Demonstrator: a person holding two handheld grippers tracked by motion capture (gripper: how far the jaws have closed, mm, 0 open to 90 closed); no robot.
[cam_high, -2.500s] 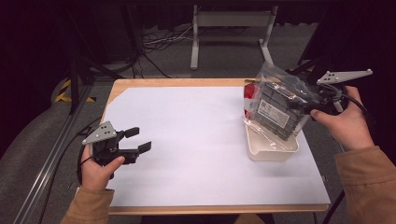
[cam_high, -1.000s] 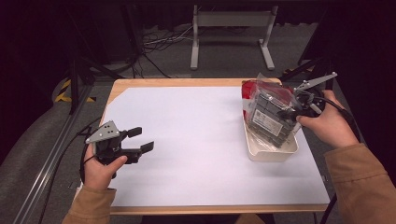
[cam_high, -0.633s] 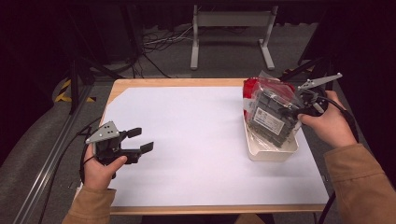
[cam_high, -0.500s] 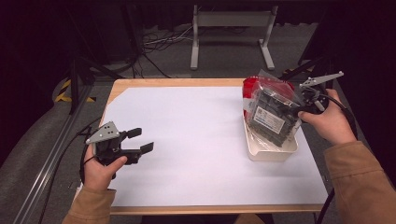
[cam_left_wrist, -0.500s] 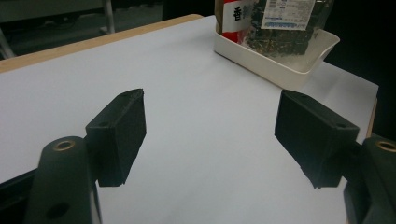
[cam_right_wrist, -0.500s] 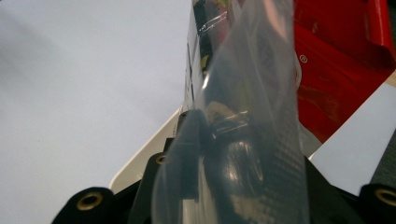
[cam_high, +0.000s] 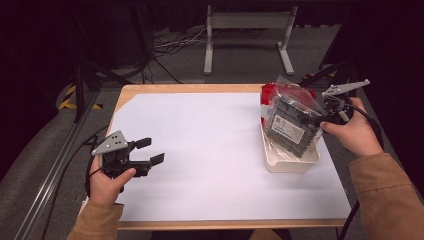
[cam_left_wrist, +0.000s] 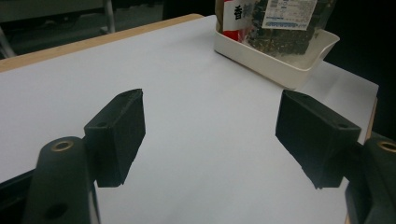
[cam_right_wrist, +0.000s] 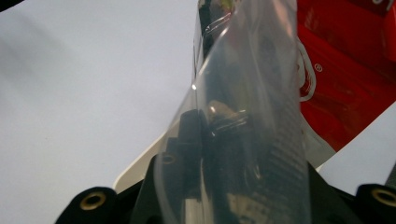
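Right gripper (cam_high: 320, 119) at the far right of the surface (cam_high: 210, 150), jaws clamped on the clear bag (cam_high: 290, 122) of dark contents. Bag upright, tilted a little, standing in the white tray (cam_high: 295, 162), red label at its far end. Left gripper (cam_high: 142, 159) near the left edge, resting low over the white surface, well apart from the tray, jaws spread wide and holding nothing.

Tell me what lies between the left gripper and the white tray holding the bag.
Nothing: in the high view, only bare white table cover stretches from the left gripper to the white tray with the bag; the left gripper view agrees.
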